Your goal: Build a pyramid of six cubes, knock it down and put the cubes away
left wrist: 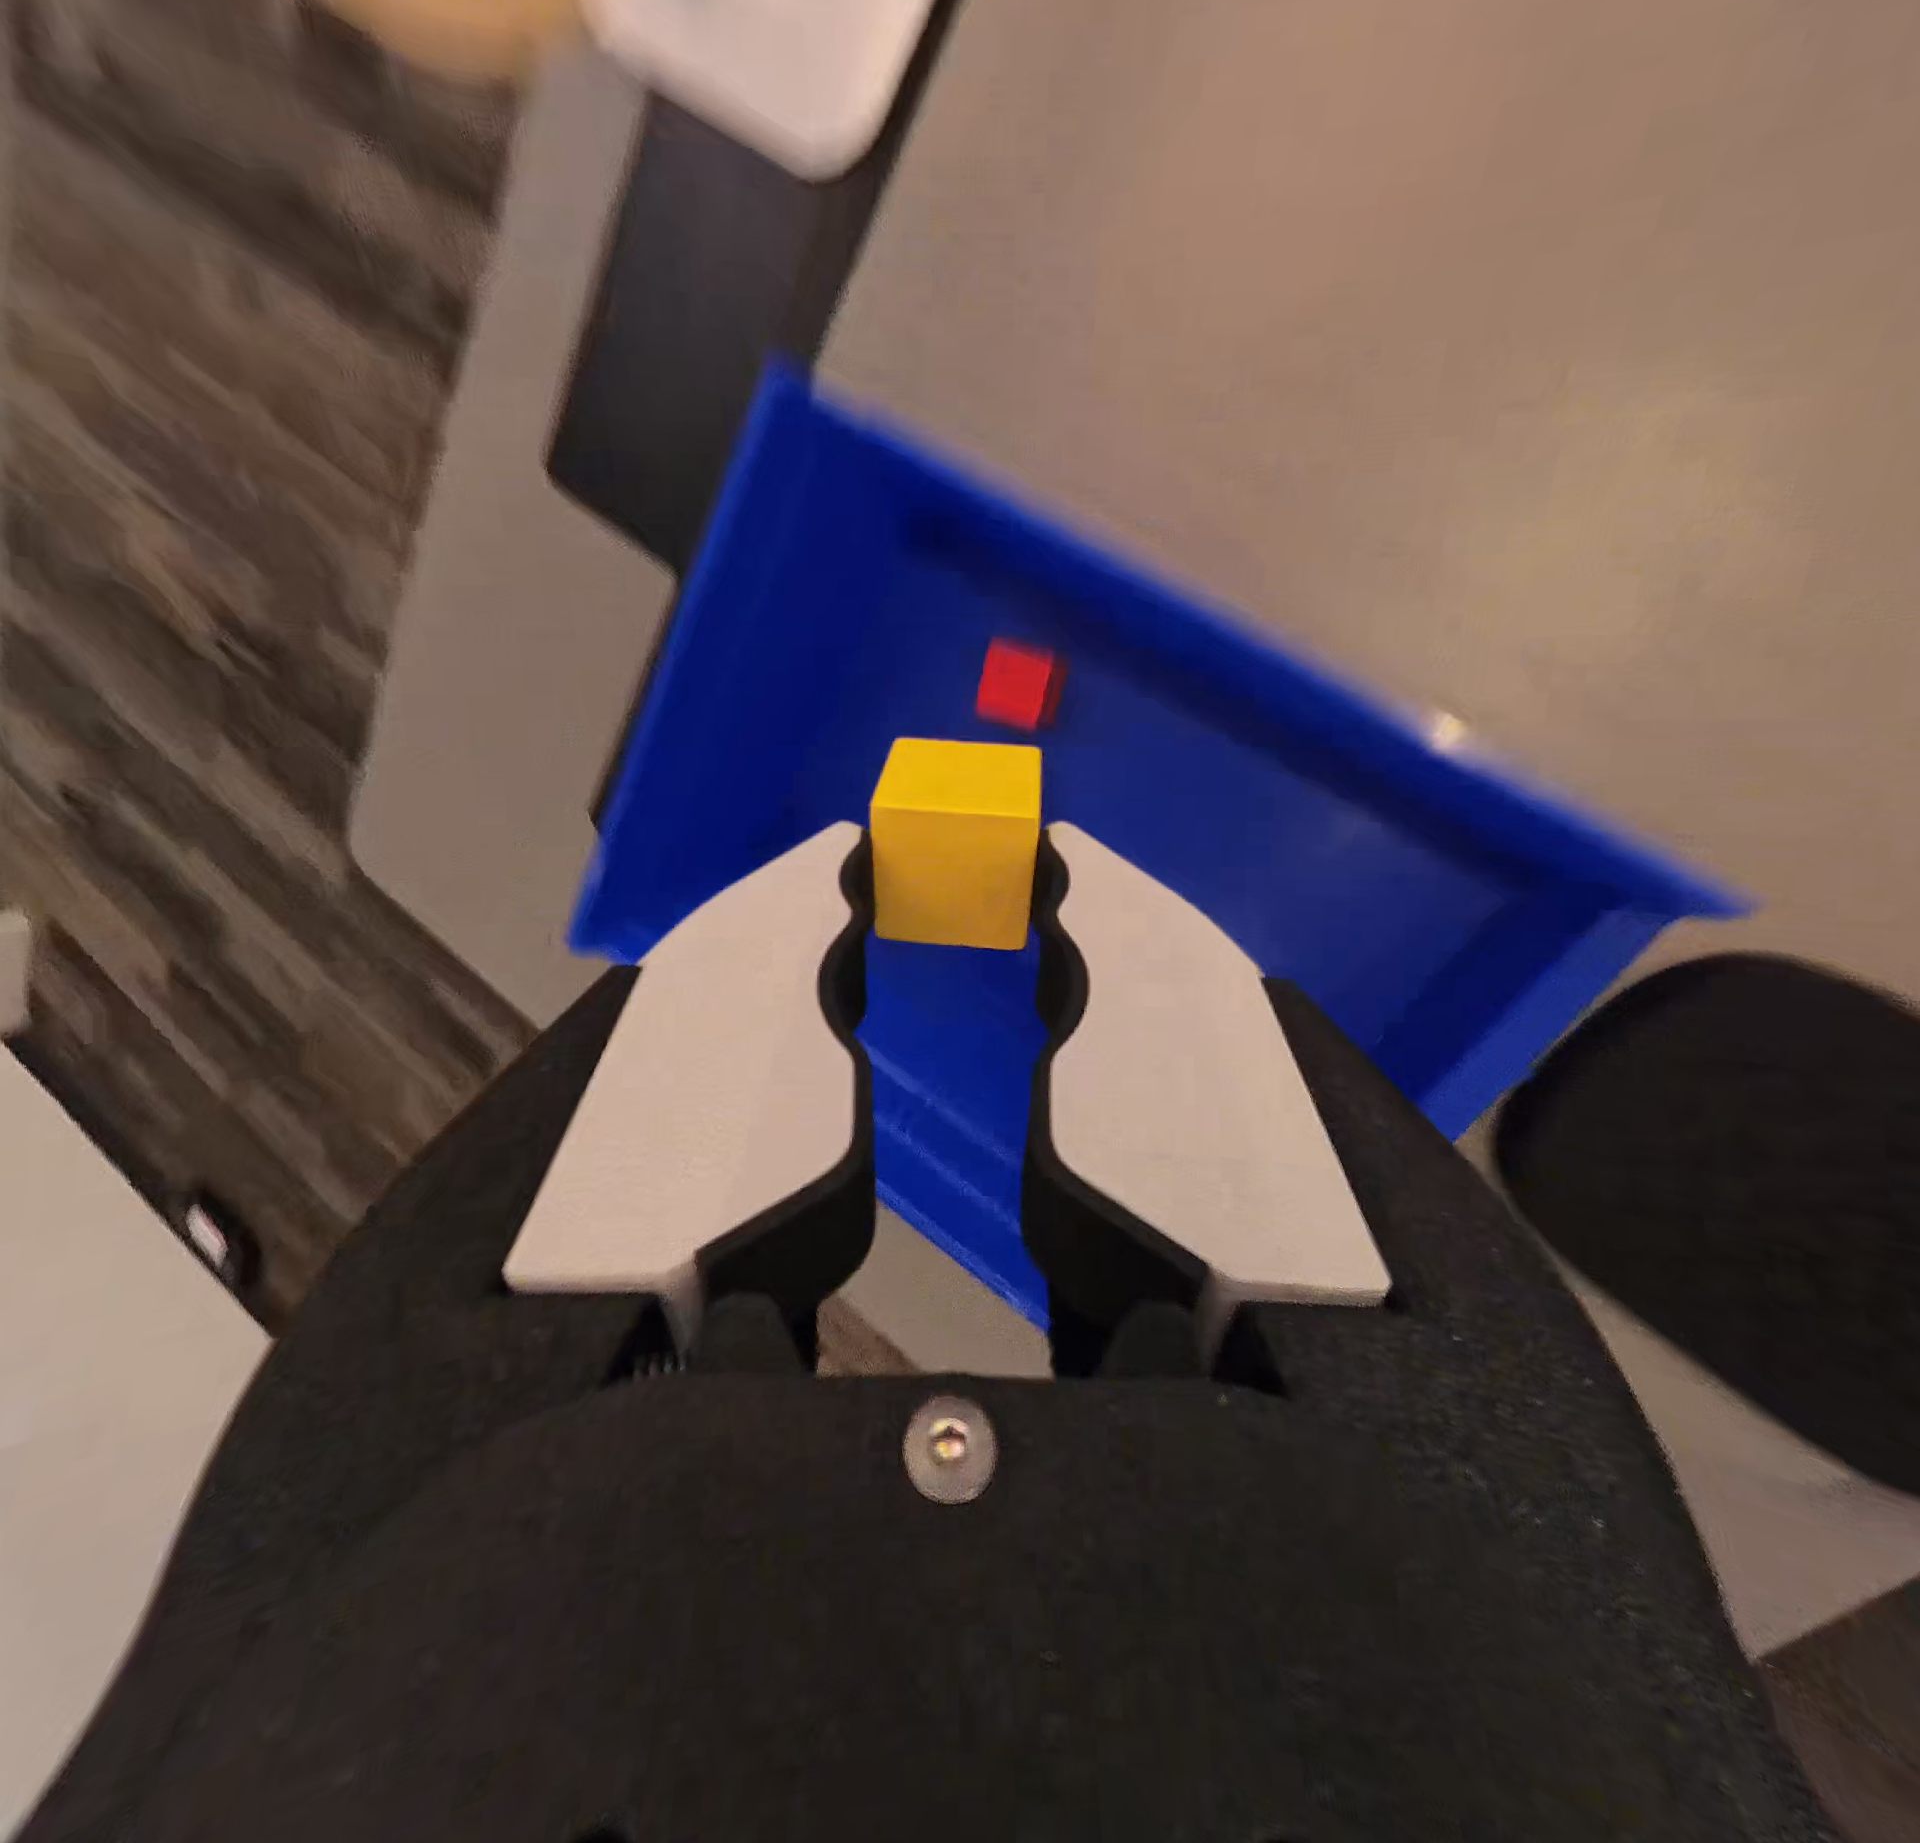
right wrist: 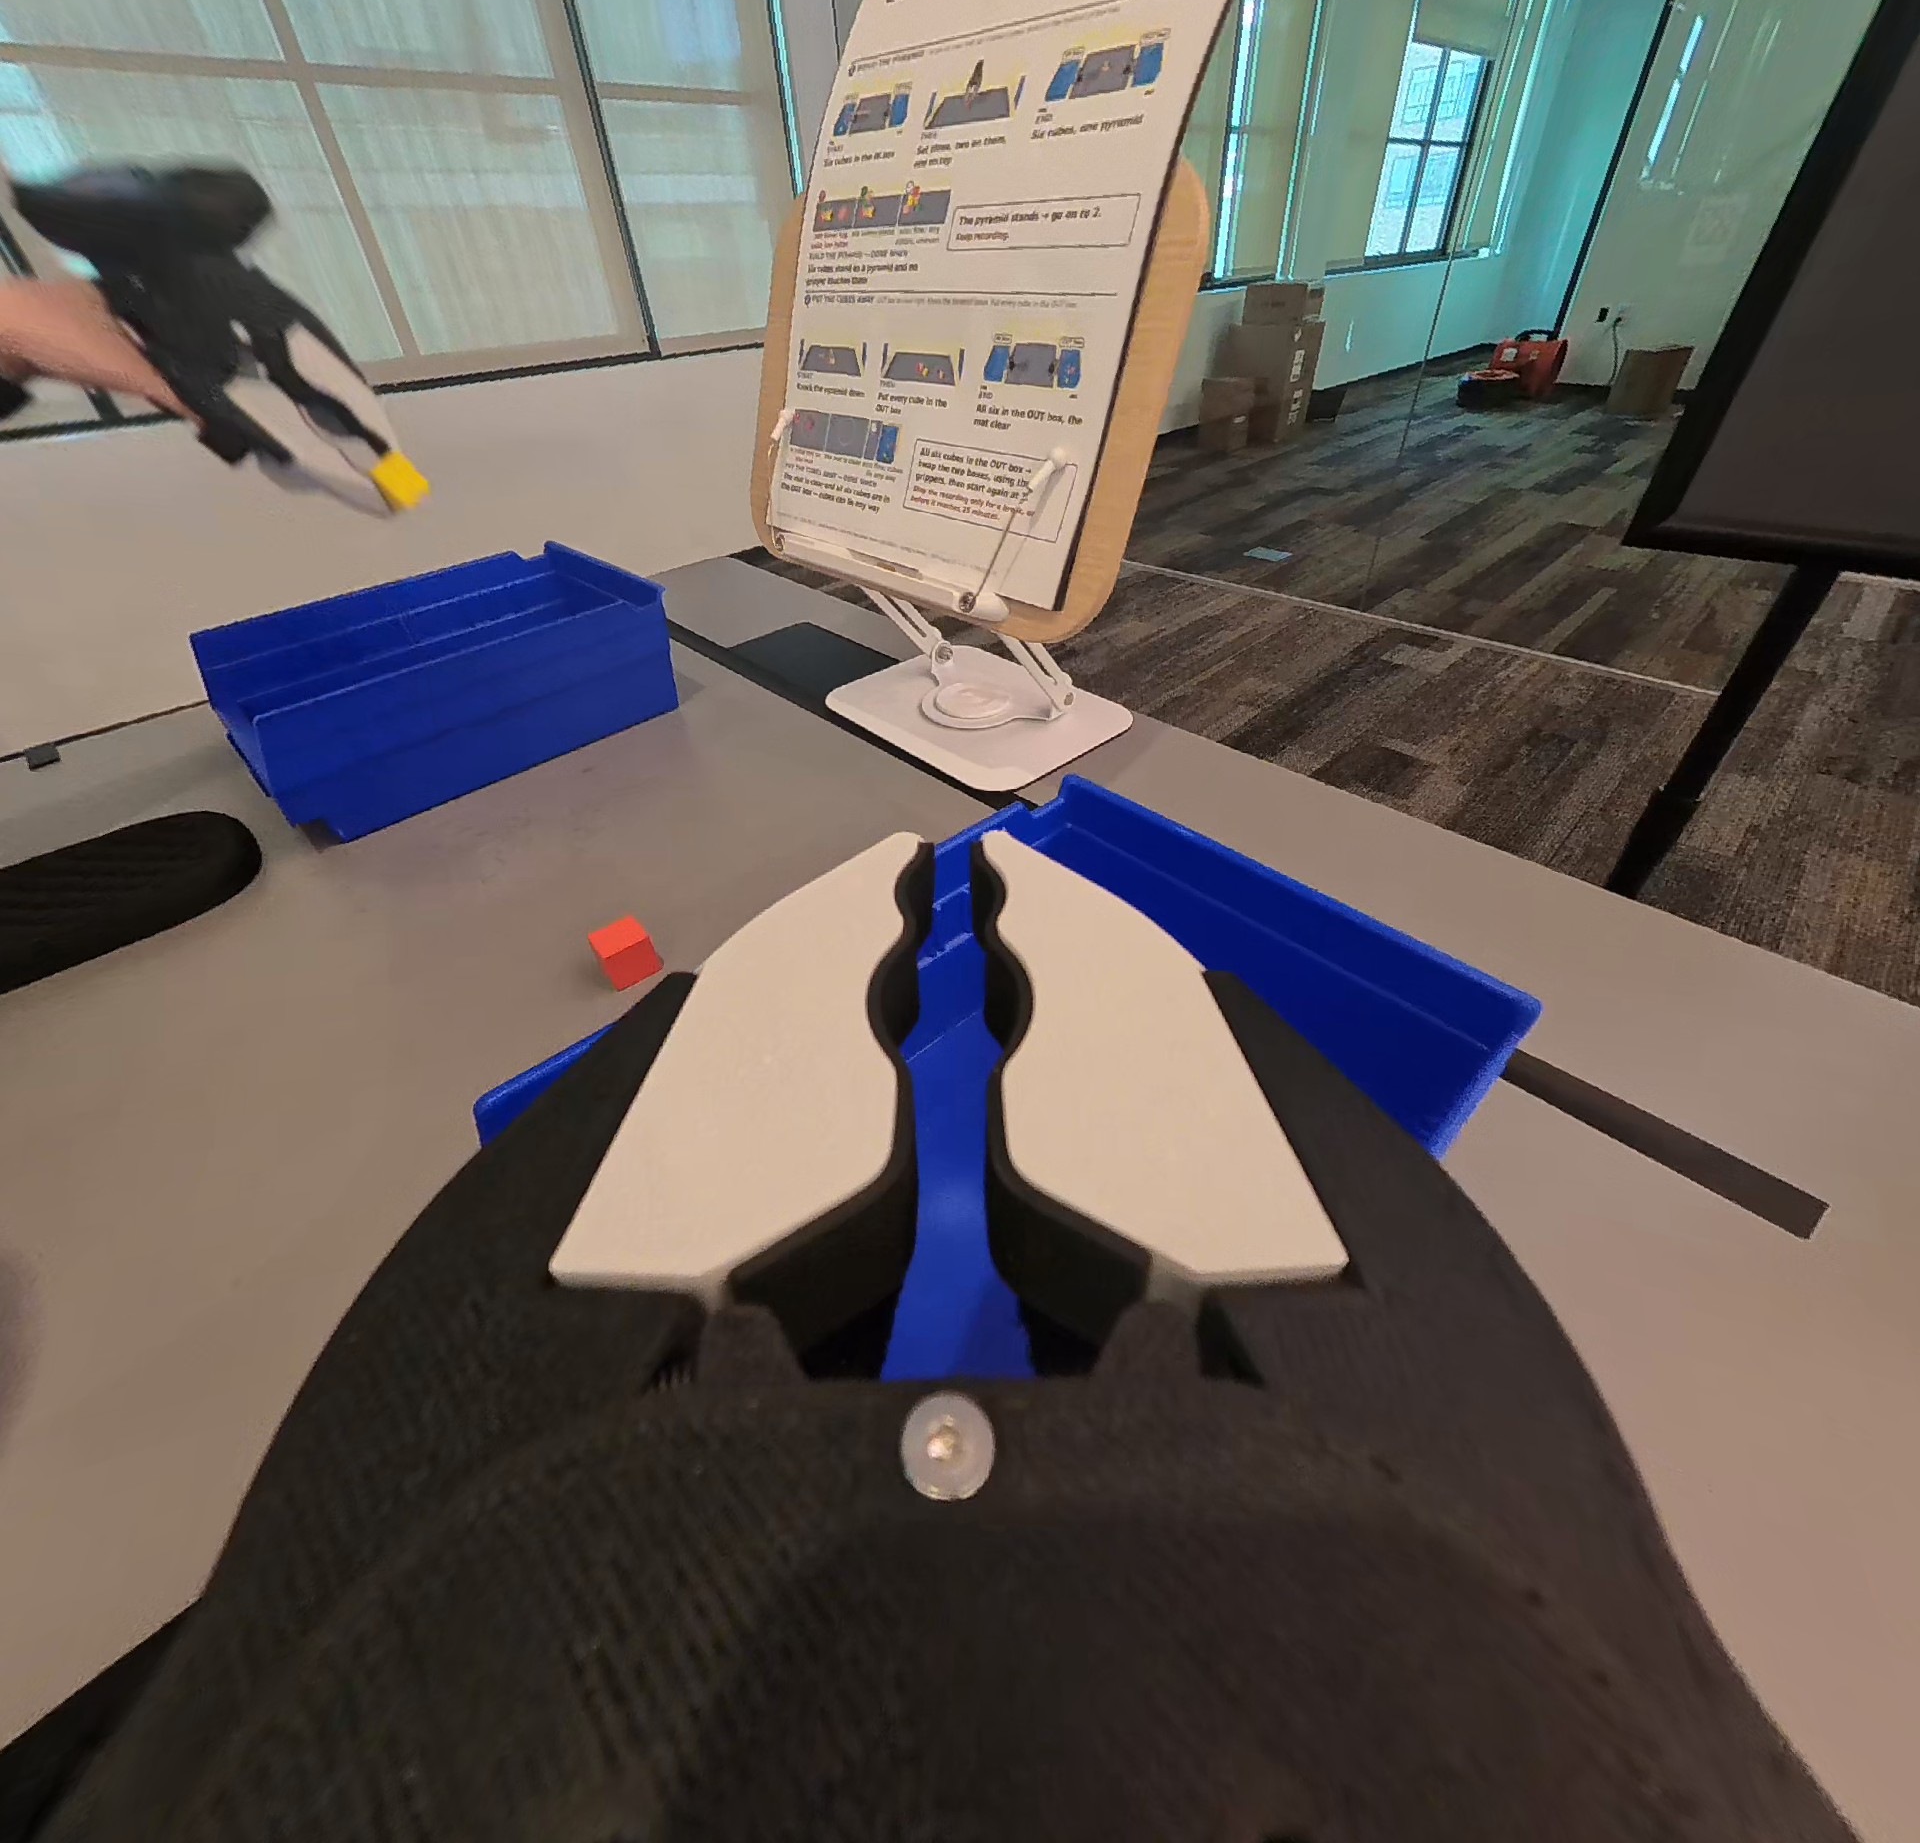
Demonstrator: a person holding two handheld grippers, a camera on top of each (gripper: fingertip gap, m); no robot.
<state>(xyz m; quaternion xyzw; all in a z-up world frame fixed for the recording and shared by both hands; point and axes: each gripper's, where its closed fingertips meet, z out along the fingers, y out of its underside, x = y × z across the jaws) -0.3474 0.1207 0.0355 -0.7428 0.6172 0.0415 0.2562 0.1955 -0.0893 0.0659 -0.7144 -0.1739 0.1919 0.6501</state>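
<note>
While we are looking along the left gripper [left wrist: 954, 837], we are seeing its pale, black-edged fingers clamping a small yellow cube [left wrist: 954, 843] at the very tips, with the cube hanging in the air above the open blue plastic bin [left wrist: 1299, 837]. Inside that bin a small red cube [left wrist: 1016, 684] is lying on the floor, near the far wall, and no other cubes are showing there. A rounded black pad [left wrist: 1725, 1170] is sitting on the grey tabletop [left wrist: 1351, 235] just beside the bin's corner. The background is smearing with blur, so we are leaving the rest out.

Turning to the right wrist view, we are finding the right gripper [right wrist: 951, 848] holding nothing, its jaws nearly together with only a thin slit between them, hovering over a second blue plastic bin [right wrist: 1299, 952] whose inside is mostly hidden. Another small red cube [right wrist: 624, 951] is resting on the table just left of this bin. Farther off, the left gripper [right wrist: 390, 479] is carrying the yellow cube [right wrist: 400, 479] above the far blue bin [right wrist: 436, 681]. A printed instruction sheet on a wooden stand [right wrist: 987, 287] is standing behind.

We are judging this to be the putting-away stage. The next move is calling for lowering the yellow cube inside the bin walls and releasing it, while the right gripper is needing to open and reach for the red cube on the table
</note>
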